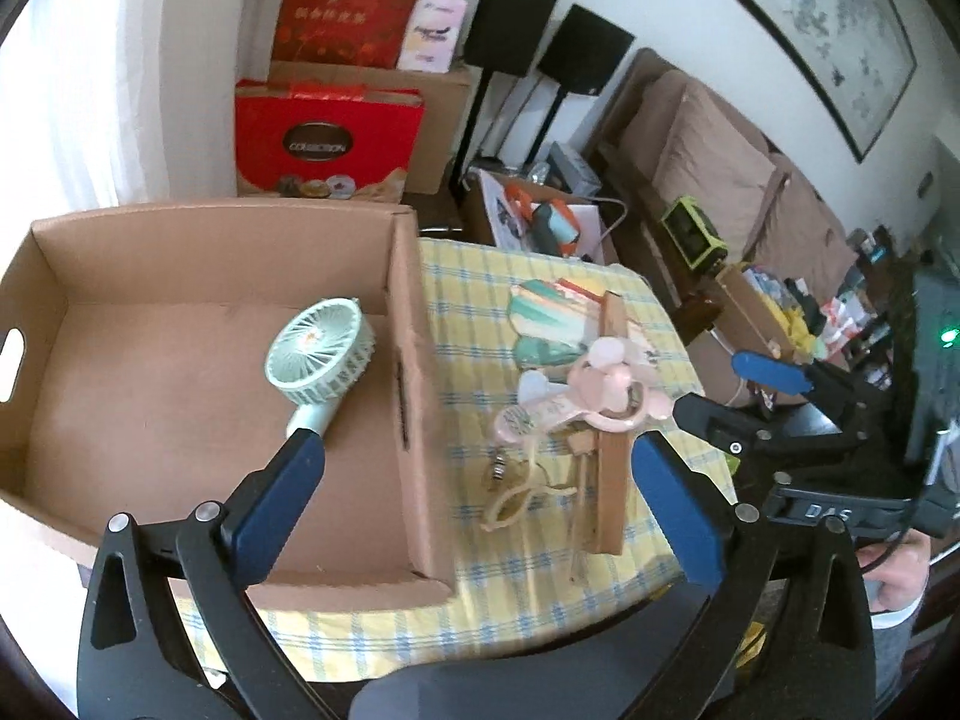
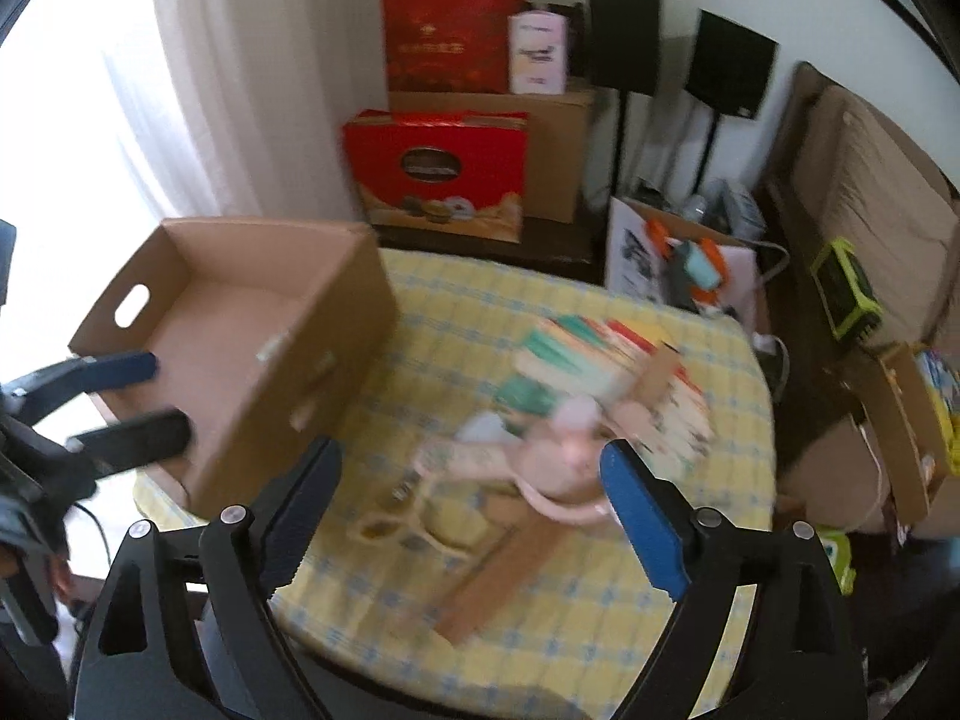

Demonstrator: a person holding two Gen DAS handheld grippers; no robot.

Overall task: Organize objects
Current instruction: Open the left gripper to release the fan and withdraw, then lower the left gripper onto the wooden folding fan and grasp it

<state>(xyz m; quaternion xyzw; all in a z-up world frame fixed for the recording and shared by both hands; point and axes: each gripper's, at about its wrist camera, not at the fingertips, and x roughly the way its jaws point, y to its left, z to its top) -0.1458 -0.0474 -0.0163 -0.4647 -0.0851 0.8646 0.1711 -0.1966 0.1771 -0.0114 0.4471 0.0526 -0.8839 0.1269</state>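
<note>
An open cardboard box [image 1: 414, 360] stands on the left of the yellow checked tablecloth [image 1: 468, 300]. A mint green hand fan [image 1: 318, 348] lies inside it. My left gripper [image 1: 480, 480] hangs open over the box's right wall, with nothing between its fingers. To the right of the box lie a pink hand fan [image 1: 576, 396], beige sunglasses [image 1: 516, 498], a wooden board [image 1: 612, 450] and stacked books [image 1: 552, 312]. My right gripper [image 2: 474, 462] is open and empty above the blurred pink fan [image 2: 558, 450] and sunglasses [image 2: 408, 522]. The box [image 2: 252, 360] is to its left.
Behind the table stand red gift boxes [image 1: 324, 138], brown cartons and two black speakers [image 1: 516, 18]. A sofa [image 1: 720, 168] and open boxes of clutter [image 1: 774, 306] fill the right side. A hand [image 1: 900, 576] holds the right gripper's handle.
</note>
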